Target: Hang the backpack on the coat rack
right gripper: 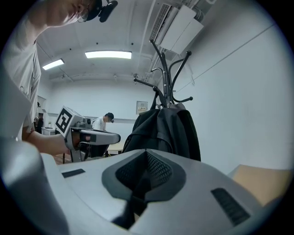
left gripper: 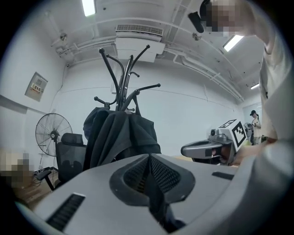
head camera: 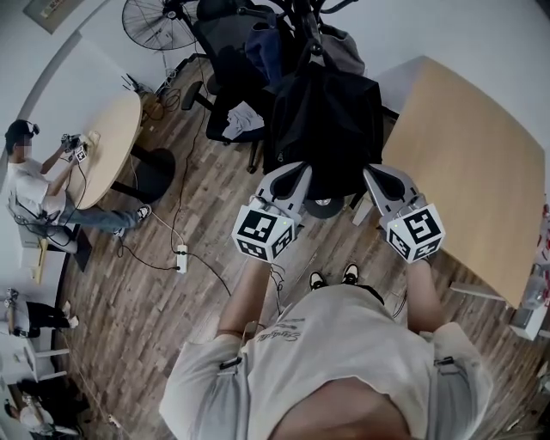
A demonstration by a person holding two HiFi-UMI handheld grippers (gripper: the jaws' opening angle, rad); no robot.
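A black backpack [head camera: 326,129] hangs from the black coat rack [head camera: 301,26], straight ahead of me. My left gripper [head camera: 298,169] and right gripper [head camera: 371,172] sit side by side just short of its lower part, without touching it. Both are shut and hold nothing. In the left gripper view the backpack [left gripper: 119,137] drapes from the rack's curved hooks [left gripper: 124,78] beyond my shut left gripper [left gripper: 149,158], and the right gripper [left gripper: 206,149] shows at the right. The right gripper view has the backpack [right gripper: 161,128] under the rack [right gripper: 165,69], past the shut right gripper [right gripper: 147,156].
A wooden table [head camera: 473,163] stands close on the right. Behind the rack are an office chair [head camera: 232,51] with clothes on it and a floor fan [head camera: 159,21]. A person sits at a round table [head camera: 112,146] on the left. A power strip [head camera: 181,258] and cables lie on the floor.
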